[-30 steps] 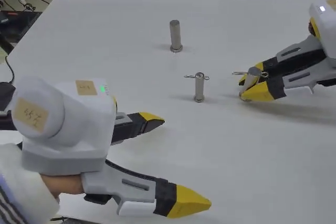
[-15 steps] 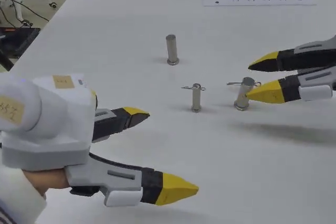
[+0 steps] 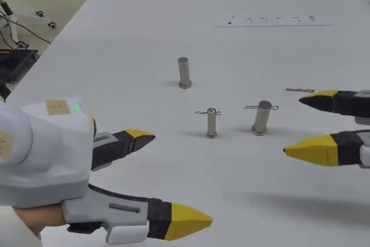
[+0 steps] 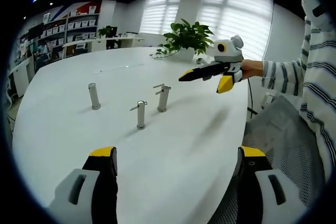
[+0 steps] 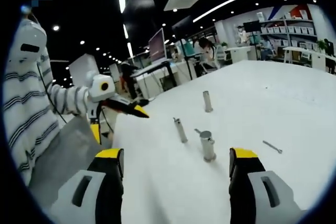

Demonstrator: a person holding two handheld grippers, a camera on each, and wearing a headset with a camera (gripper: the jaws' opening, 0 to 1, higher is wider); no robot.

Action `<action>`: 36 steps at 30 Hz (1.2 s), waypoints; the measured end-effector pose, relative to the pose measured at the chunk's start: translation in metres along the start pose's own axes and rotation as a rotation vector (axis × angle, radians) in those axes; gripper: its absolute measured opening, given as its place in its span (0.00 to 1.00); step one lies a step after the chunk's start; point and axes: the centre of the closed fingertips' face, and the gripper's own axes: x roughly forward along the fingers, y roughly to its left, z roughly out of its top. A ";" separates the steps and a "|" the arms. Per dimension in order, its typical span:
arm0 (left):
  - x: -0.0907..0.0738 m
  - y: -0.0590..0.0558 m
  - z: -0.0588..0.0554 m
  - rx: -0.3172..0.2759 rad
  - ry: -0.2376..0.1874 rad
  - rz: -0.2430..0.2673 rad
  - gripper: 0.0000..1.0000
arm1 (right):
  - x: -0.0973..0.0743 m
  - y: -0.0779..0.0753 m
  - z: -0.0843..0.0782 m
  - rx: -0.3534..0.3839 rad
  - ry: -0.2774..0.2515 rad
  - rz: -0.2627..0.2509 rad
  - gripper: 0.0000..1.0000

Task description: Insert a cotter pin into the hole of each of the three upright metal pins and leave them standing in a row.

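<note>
A: What has just changed?

B: The right gripper (image 3: pixel 295 126) has let go of the right-hand metal pin (image 3: pixel 261 117) and drawn back to the right. A second ago its jaws were clamped around that pin. Now they are wide apart and clear of it. The pin stands free on the white table (image 3: pixel 144 39) with a cotter pin (image 3: pixel 250 107) through its top.

A: And the other two?

B: The middle pin (image 3: pixel 211 122), just left of it, also carries a cotter pin. The far pin (image 3: pixel 184 73) stands bare, so two of the three look done.

A: Is there a pin for the last one?

B: Yes, a loose cotter pin (image 3: pixel 299 90) lies on the table just beyond the right gripper's far jaw. Picking it up is probably the next step.

A: What about the left gripper?

B: The left gripper (image 3: pixel 182 179) hovers at the near left, its jaws apart and holding nothing.

A: Is any writing visible?

B: There are tan stickers (image 3: pixel 56 107) on the left gripper with handwriting too blurred to read. A white strip (image 3: pixel 272 21) at the far side has dark marks too small to read.
</note>
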 end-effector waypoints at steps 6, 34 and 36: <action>-0.007 0.003 -0.001 -0.010 -0.006 0.005 0.98 | -0.016 0.009 -0.008 0.056 -0.006 -0.055 0.95; -0.013 0.078 0.046 -0.091 -0.175 0.158 0.82 | -0.043 0.010 -0.008 0.077 0.029 -0.220 1.00; -0.011 0.085 0.050 -0.109 -0.192 0.164 0.81 | -0.044 0.011 -0.006 0.078 0.025 -0.223 1.00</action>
